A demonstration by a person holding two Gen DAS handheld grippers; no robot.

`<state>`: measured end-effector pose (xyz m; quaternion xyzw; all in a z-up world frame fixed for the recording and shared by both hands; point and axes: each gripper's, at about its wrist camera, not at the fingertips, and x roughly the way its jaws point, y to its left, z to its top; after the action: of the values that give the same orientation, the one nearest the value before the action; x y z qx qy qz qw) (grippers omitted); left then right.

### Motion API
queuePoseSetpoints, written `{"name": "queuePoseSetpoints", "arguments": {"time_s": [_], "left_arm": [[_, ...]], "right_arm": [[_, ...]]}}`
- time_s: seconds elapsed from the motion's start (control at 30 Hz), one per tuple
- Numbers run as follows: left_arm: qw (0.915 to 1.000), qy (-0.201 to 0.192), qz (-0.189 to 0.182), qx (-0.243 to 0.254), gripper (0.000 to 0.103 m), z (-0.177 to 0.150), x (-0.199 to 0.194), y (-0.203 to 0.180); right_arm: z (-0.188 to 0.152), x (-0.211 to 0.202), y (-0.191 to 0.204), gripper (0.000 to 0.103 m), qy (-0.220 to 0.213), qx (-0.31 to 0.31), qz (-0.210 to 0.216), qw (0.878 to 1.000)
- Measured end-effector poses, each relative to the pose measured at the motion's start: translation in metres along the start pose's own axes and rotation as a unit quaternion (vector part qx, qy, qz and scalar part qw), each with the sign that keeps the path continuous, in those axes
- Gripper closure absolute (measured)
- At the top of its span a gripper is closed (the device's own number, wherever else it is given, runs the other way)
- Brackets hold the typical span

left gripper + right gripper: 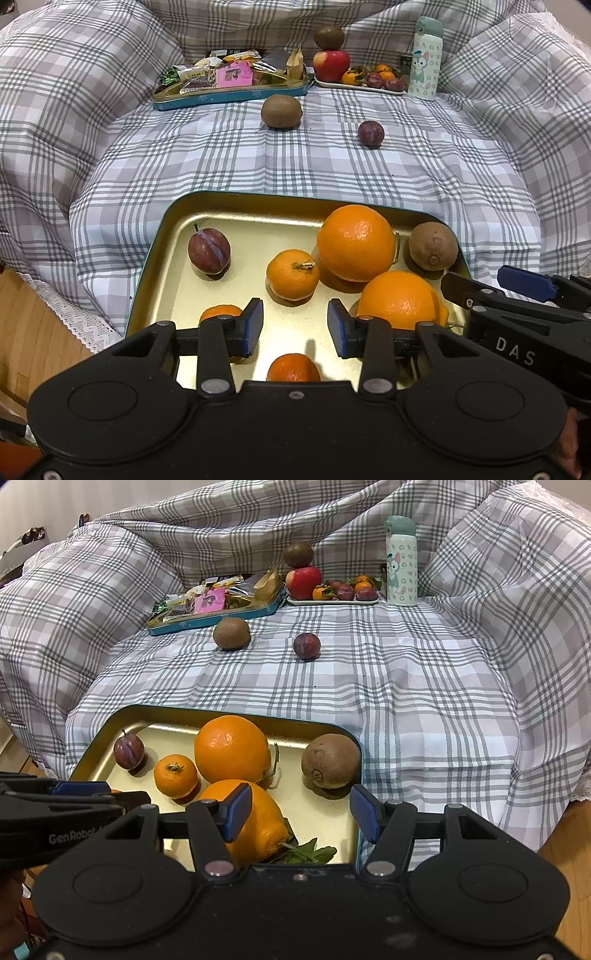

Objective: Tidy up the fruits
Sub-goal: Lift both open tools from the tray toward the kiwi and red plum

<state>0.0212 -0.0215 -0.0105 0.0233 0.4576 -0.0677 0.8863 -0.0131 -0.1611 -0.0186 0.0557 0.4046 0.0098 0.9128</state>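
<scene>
— Two tools: state?
— Left tool point(295, 328) and right tool point(301, 812) both released, empty, above the gold tray point(236, 216).
— Surface?
— Plaid bedding point(406, 686); kiwi point(232, 633) and plum point(306, 646) loose mid-bed; wooden floor point(33, 321) alongside.

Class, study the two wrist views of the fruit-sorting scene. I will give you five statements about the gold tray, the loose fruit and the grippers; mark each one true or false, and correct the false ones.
1. A plum lies in the gold tray. True.
2. The left gripper grips a mandarin. False: its jaws are open with nothing between them.
3. A kiwi and a second plum lie loose on the checked cloth. True.
4. The bottle lies on its side. False: it stands upright.
5. The right gripper is shut on the tray's kiwi. False: its jaws are open, nearer the camera than that kiwi.
</scene>
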Motion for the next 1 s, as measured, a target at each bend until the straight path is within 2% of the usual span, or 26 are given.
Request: {"name": "queuePoseSetpoints", "arguments": {"time_s": [0.47,0.7,1.0], "left_arm": [[0.9999,-0.012,0.001,0.002,0.056,0.021,-0.001,0.005],[0.9992,-0.035,0.008,0.016,0.056,0.032,-0.002,0.004],[0.9993,-0.036,0.009,0.009,0.056,0.049,0.007,0.010]], "right_arm": [[0.027,-0.004,0.000,0.041,-0.036,-0.005,-0.001,0.999],[0.041,-0.002,0.003,0.041,-0.053,-0.007,0.009,0.999],[0.055,0.011,0.001,0.041,-0.053,-0.002,0.014,0.999]]}}
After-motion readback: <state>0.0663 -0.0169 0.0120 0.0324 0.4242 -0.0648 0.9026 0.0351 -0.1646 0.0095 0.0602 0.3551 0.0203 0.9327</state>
